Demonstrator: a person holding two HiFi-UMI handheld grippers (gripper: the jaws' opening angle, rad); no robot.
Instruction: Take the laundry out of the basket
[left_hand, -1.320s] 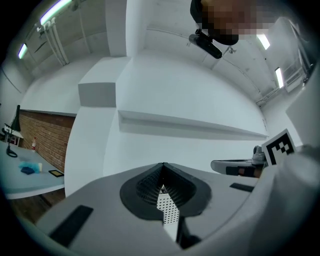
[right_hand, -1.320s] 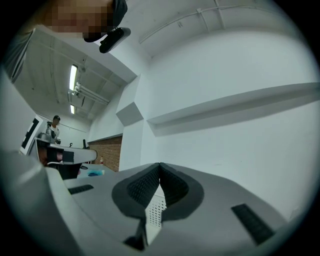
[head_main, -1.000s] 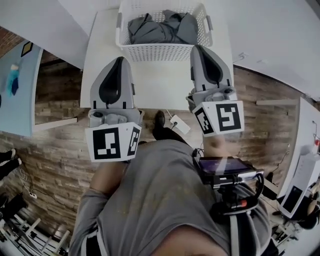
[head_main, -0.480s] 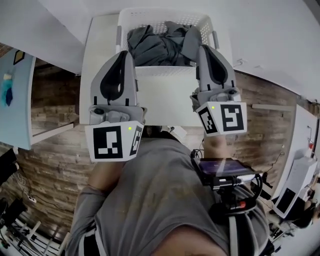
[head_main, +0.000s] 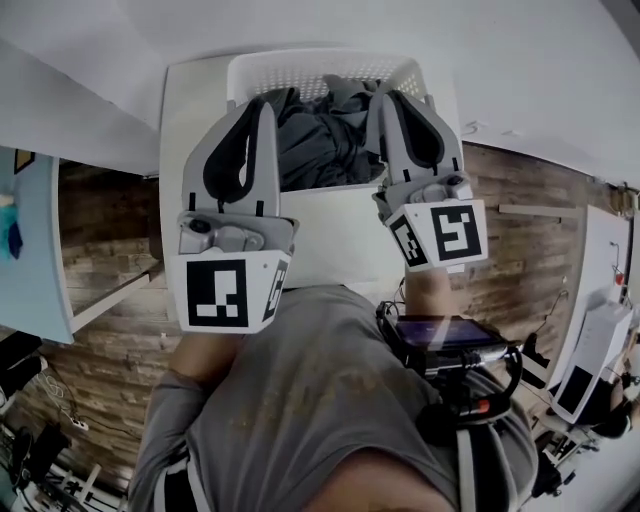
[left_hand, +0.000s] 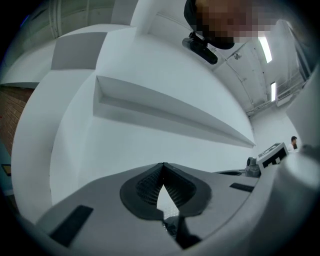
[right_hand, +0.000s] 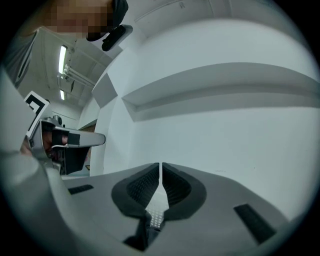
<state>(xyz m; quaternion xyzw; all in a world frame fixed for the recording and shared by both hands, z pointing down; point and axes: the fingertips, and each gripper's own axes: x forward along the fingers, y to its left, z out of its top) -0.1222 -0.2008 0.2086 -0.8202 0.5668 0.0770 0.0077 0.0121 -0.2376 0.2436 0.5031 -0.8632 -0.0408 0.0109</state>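
A white lattice laundry basket (head_main: 320, 66) stands on the far part of a white table (head_main: 335, 235), and crumpled grey laundry (head_main: 325, 145) fills it. My left gripper (head_main: 263, 102) reaches over the basket's front left part, above the clothes, shut with nothing in it. My right gripper (head_main: 384, 97) hangs over the front right part, also shut and empty. In the left gripper view the jaws (left_hand: 163, 164) meet at the tips in front of a white wall. The right gripper view shows those jaws (right_hand: 160, 164) together, with basket lattice (right_hand: 156, 218) showing low between the pads.
A white wall with a long ledge (left_hand: 170, 107) rises right behind the basket. Wood-pattern floor (head_main: 110, 330) lies either side of the table. A blue board (head_main: 25, 270) stands at the left. A black device (head_main: 450, 335) hangs at the person's chest.
Both grippers have moved forward from over the table's front to over the basket's front rim and the clothes. Their jaws have stayed together.
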